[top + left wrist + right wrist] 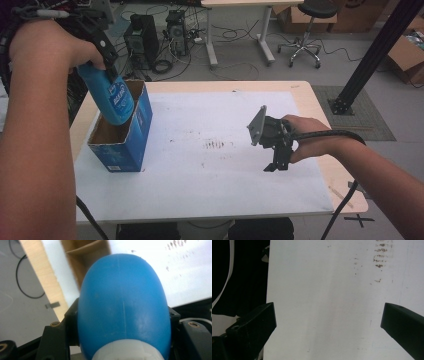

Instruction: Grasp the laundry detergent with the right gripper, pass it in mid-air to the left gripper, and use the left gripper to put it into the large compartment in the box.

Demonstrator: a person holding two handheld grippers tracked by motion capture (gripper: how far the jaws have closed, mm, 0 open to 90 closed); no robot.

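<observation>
A blue plastic bottle (111, 99) with a white cap hangs bottom-down over the open top of a blue cardboard box (127, 143) at the table's left. My left gripper (102, 62) is shut on the bottle near its cap end. In the left gripper view the bottle (122, 307) sits between the jaws, with the box's brown inside (85, 255) beyond it. My right gripper (277, 165) rests low over the white sheet (210, 150) at the right, jaws pointing down. In the right gripper view its jaws stand wide apart with nothing between them (328, 320).
The white sheet (332, 290) covers most of the wooden table (305, 95) and carries brown smudges (216, 144) at its middle. Beyond the table's far edge are computer towers (142, 35), cables, a stool (307, 30) and cardboard boxes. A black post (372, 55) stands at right.
</observation>
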